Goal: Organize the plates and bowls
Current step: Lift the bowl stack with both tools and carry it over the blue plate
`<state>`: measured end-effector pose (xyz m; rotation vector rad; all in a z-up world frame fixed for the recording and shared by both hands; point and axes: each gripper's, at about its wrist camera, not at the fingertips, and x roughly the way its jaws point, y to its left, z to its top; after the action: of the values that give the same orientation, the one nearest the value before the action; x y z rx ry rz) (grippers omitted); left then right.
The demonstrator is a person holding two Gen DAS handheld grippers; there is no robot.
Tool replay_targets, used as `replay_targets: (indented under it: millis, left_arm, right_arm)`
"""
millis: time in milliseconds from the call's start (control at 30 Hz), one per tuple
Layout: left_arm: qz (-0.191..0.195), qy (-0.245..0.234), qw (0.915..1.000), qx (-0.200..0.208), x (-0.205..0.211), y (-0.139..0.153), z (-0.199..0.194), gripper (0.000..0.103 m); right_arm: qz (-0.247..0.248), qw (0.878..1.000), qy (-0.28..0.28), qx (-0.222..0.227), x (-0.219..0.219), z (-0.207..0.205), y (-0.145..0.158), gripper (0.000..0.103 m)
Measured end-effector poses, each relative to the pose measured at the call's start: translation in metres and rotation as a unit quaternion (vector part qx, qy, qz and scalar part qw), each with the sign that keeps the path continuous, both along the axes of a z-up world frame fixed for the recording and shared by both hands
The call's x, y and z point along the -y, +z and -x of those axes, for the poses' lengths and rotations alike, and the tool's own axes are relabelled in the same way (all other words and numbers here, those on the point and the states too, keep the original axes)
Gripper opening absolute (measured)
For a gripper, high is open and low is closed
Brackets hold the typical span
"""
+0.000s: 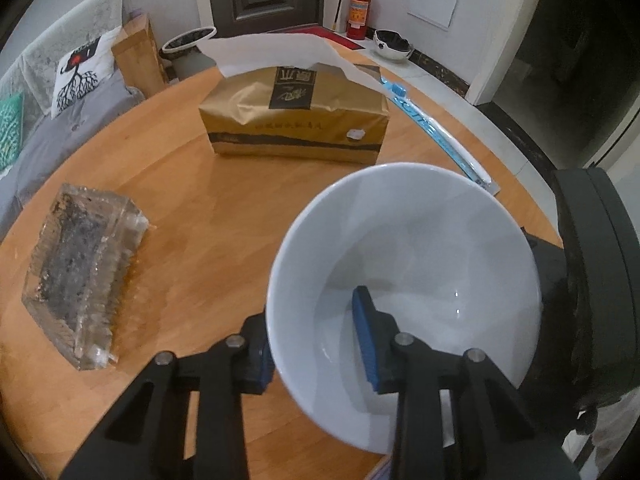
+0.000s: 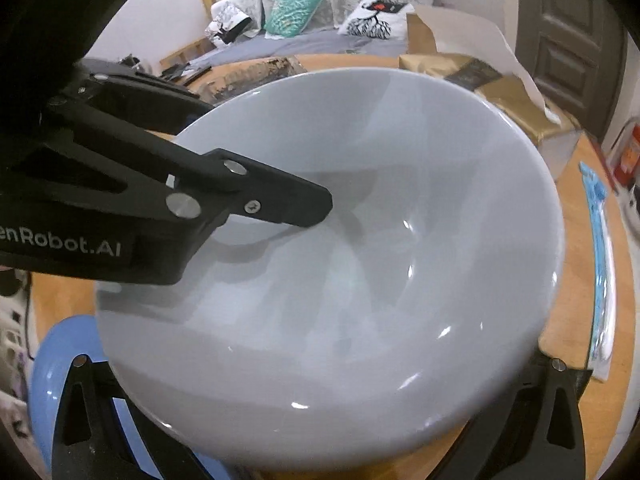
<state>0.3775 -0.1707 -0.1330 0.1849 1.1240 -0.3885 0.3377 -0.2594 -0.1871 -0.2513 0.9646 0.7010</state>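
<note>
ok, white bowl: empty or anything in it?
Empty. The white bowl shows bare glazed interior; only the left claw's finger reaches inside.

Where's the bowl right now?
The bowl is low and right in the left wrist view, its rim pinched by the left gripper, in front of the tissue pack. It fills the right wrist view.
</note>
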Motion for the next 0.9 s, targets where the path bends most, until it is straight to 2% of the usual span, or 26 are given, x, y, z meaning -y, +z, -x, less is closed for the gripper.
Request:
replay_targets:
  millis: [167,500,567,767,900]
  left_arm:
    - [0.013,-0.004,0.9999,-0.004,-0.004,-0.001,-0.002,0.032]
    - [0.020,-0.010,0.9997,-0.011,-0.007,-0.001,-0.005,0.032]
    - [0.021,-0.011,0.9997,-0.011,-0.006,-0.001,-0.004,0.032]
    - [0.021,-0.021,0.9996,-0.003,-0.006,-0.002,0.000,0.031]
    - [0.026,-0.024,0.9994,0.004,-0.007,0.002,0.003,0.031]
  right_arm:
    - [-0.002,1.000,0.010,0.000,0.000,-0.004,-0.004,0.102]
    - [0.026,0.999,0.026,-0.026,-0.010,-0.018,-0.004,0.102]
    - [0.035,0.999,0.023,-0.012,-0.014,-0.018,-0.006,0.102]
    - [0.012,0.999,0.022,0.039,-0.009,-0.006,-0.008,0.101]
    - [0.020,0.998,0.024,0.060,-0.012,-0.004,-0.005,0.101]
